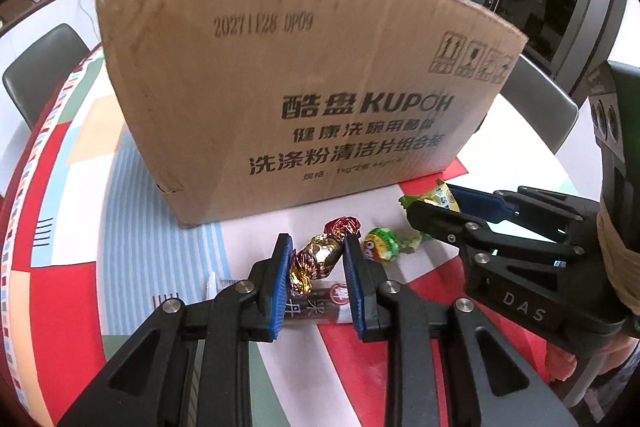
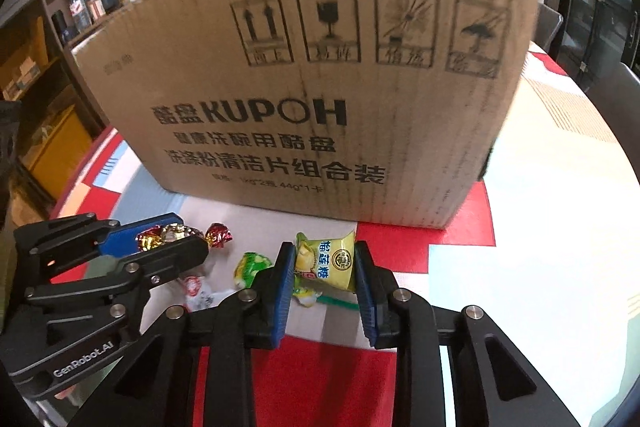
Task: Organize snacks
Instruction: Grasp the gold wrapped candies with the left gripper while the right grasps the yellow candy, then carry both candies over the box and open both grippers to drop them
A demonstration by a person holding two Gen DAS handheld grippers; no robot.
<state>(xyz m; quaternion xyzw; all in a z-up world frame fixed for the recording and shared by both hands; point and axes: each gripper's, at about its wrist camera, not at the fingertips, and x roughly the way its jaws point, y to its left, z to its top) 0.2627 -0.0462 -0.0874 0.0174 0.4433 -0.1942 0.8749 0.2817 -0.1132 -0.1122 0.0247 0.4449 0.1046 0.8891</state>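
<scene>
- Left wrist view: the left gripper [image 1: 316, 263] has its fingers [image 1: 280, 283] on both sides of a gold foil candy [image 1: 318, 255] with red twisted ends. The candy lies on the counter [image 1: 132, 251], just in front of the cardboard box [image 1: 280, 87]. The blue pads are at or nearly at the foil, but real pressure I cannot tell.
- Under the candy lies a brown snack bar [image 1: 316, 307], and a green-wrapped candy [image 1: 382, 245] is just to the right of it, also in front of the box.
- The gold candy should be very light. Its foil is crinkly and a little slippery, and the twisted ends are weak, so I would hold the round middle, not the ends.
- Right wrist view: the right gripper [image 2: 324, 271] has its fingers apart with a yellow durian candy packet [image 2: 326, 261] between them, just in front of the same box. The pads look to be touching the packet edges; a firm clamp is not sure.
- This packet is a small soft pillow bag, light, with smooth film. I judge it will bend and can slip, so the grip should be across the filled middle, away from the sealed ends.
- The box wall is tall, so each snack probably must be lifted high to go inside.
</scene>
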